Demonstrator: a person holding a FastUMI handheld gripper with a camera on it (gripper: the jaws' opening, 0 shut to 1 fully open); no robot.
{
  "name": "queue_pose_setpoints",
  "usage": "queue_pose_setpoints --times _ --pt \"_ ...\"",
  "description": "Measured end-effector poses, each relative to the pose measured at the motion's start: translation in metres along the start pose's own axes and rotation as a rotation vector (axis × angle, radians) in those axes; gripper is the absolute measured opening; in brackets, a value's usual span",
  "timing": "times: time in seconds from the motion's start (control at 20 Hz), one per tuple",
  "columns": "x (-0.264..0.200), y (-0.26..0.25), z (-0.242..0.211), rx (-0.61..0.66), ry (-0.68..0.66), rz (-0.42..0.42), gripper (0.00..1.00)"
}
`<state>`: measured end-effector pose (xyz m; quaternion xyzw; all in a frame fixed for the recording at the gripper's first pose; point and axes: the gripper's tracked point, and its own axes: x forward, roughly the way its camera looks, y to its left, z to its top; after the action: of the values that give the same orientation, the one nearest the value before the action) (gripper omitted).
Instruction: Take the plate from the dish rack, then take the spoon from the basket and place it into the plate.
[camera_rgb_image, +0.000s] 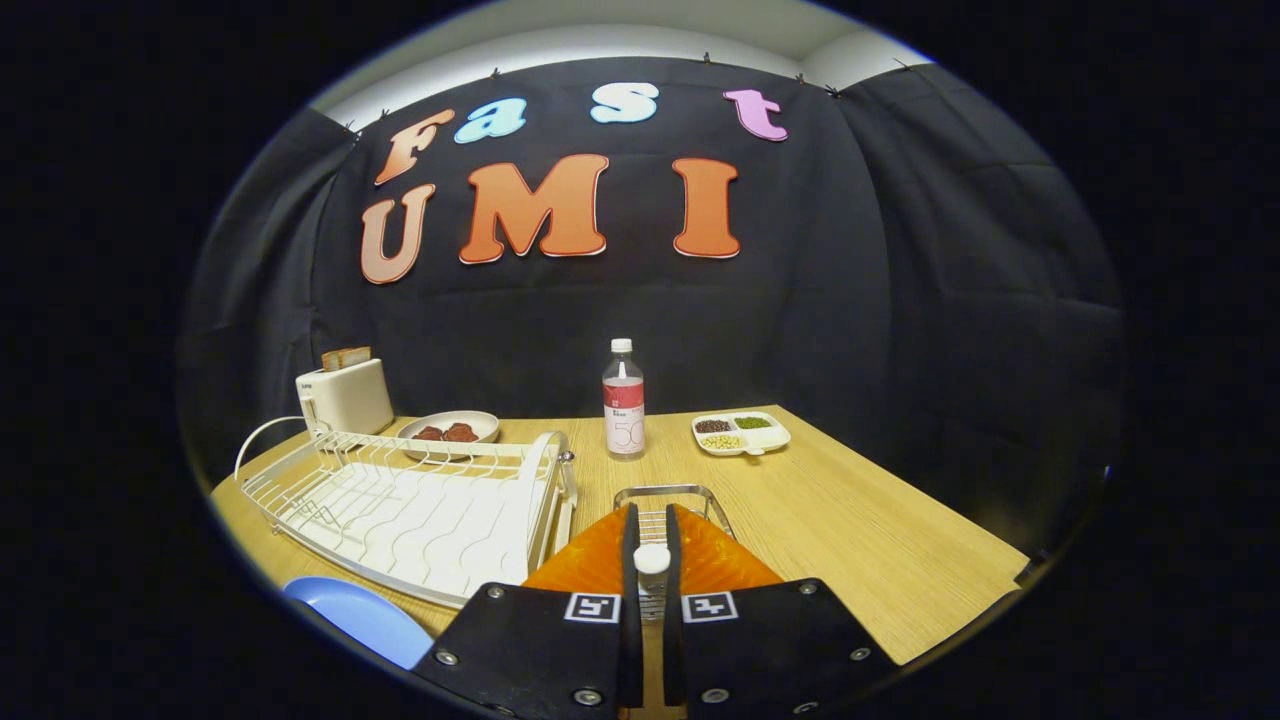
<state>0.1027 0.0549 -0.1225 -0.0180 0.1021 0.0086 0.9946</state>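
Nearly closed, gripper (651, 560) fingers pinching a pale spoon (651, 558) handle end-on, upright over the wire basket (672, 492) just ahead. Off to the left, blue plate (355, 615) flat at the table's (880, 540) near edge, beside the emptied dish rack (400, 500). Beyond, a bottle (624, 398).

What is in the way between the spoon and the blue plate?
Nothing stands directly between. The spoon, gripped in the jaws, must lift clear of the basket rim; the dish rack corner sits close beside the path to the plate.
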Motion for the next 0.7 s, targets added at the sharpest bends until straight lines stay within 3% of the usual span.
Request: queue_pose_setpoints --times 0.7 --pt "-0.051 0.014 0.078 -0.048 -0.134 0.031 0.08"
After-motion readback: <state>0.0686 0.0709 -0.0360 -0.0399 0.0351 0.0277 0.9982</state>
